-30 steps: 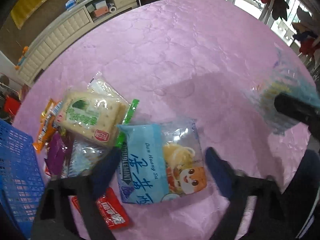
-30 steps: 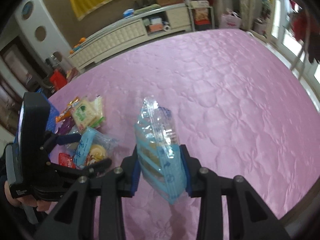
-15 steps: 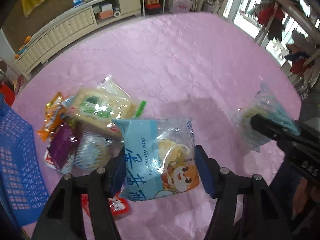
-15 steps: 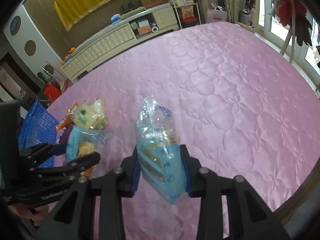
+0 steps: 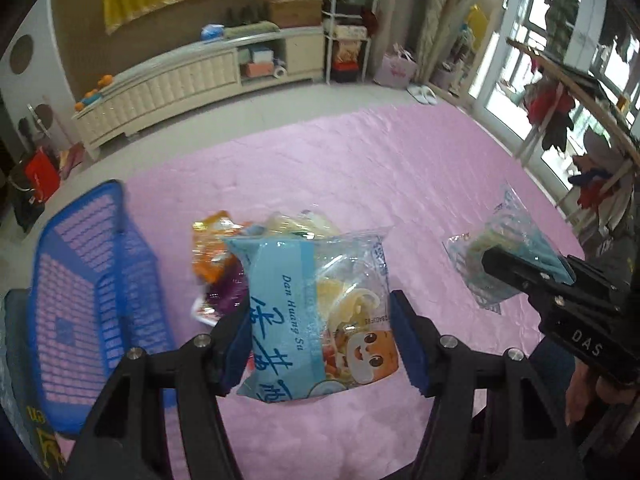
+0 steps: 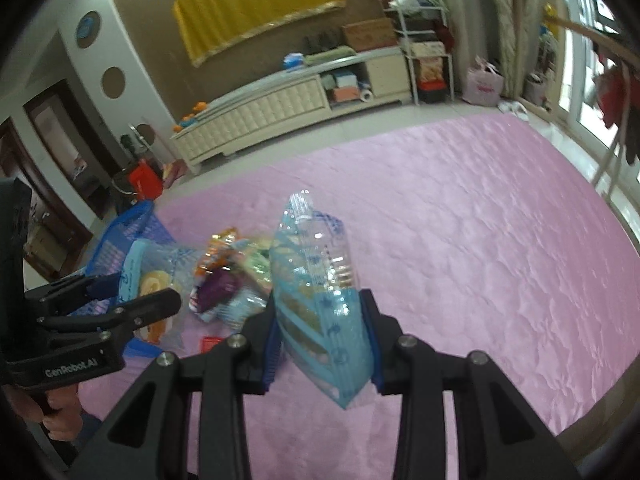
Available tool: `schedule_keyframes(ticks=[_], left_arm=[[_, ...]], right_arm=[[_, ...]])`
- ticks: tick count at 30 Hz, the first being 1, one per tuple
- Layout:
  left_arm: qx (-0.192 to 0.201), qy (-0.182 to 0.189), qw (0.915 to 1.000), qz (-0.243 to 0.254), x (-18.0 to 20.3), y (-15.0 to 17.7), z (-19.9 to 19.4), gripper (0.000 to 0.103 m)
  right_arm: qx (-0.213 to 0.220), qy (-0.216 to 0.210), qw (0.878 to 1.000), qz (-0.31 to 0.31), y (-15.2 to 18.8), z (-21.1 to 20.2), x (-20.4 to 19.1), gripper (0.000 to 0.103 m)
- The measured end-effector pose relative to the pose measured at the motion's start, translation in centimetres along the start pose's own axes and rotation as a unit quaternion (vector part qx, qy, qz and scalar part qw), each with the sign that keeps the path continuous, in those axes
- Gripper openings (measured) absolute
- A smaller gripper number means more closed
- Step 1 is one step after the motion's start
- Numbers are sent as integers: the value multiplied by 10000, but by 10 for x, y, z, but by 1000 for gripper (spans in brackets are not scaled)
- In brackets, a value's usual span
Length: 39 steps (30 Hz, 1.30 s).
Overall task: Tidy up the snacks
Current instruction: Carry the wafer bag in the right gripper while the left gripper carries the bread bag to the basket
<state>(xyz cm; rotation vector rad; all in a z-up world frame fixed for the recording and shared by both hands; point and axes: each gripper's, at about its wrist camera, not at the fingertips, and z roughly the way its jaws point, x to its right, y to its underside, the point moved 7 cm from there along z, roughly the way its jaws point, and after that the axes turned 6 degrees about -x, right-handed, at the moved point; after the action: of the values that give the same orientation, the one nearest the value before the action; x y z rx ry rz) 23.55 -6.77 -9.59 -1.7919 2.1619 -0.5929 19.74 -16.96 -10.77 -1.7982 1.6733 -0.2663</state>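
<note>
My left gripper [image 5: 320, 340] is shut on a light blue snack bag with a cartoon face [image 5: 316, 312], held up above the pink cloth. The same bag [image 6: 148, 280] shows in the right wrist view, clamped in the left gripper [image 6: 132, 292] in front of the blue basket. My right gripper [image 6: 322, 340] is shut on a clear and blue packet of biscuits [image 6: 316, 292], also lifted off the cloth. In the left wrist view that packet [image 5: 504, 252] hangs at the right in the right gripper [image 5: 532, 268]. A blue plastic basket [image 5: 92, 300] stands at the left.
A heap of snack packets lies on the pink cloth [image 5: 360, 168] beside the basket: an orange one [image 5: 208, 252], a purple one [image 6: 218, 284] and a red one [image 6: 210, 344]. The cloth's far and right edges drop to the floor. A cream cabinet [image 6: 280, 112] stands beyond.
The left gripper closed on the cartoon bag and lifted it off the cloth, swinging toward the basket. The right gripper rose with its biscuit packet still held.
</note>
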Motion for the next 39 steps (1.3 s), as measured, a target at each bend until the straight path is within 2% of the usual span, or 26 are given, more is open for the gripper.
schedule_keyframes(ticks=[6,12,20,24,30,34,39], left_arm=[[177,-290,9992,-194,-55,11,-31,61],[322,-382,9970,-599,-104,31,-56,61],[394,-752,9926,-872,-158,51,-79,61],[462,-804,9913,-930,-174,55,-88,61],[339,-663,9904,-1165,-205,66,-74,61],[239,-701,9903,-1175,-215,75,-63,61],[133,-414,9910,-1263,-216,80,-47,61]], right_arm=[[124,-216,9988,-414,-17,-2,-59,40],[38,-443,9948,-915,-22,6,-116,40],[-200,-975,9855,-1376,-22,22,-190,40],[-419,-1298,9790,-1515,-22,36,-222,40],[-698,-1300,9712,-1869,-8,64,-261,40],[-993,-1367,9681,-1848,2,84,-267,40],[-1112,-1387,9658,-1890,8,91,-275,41]])
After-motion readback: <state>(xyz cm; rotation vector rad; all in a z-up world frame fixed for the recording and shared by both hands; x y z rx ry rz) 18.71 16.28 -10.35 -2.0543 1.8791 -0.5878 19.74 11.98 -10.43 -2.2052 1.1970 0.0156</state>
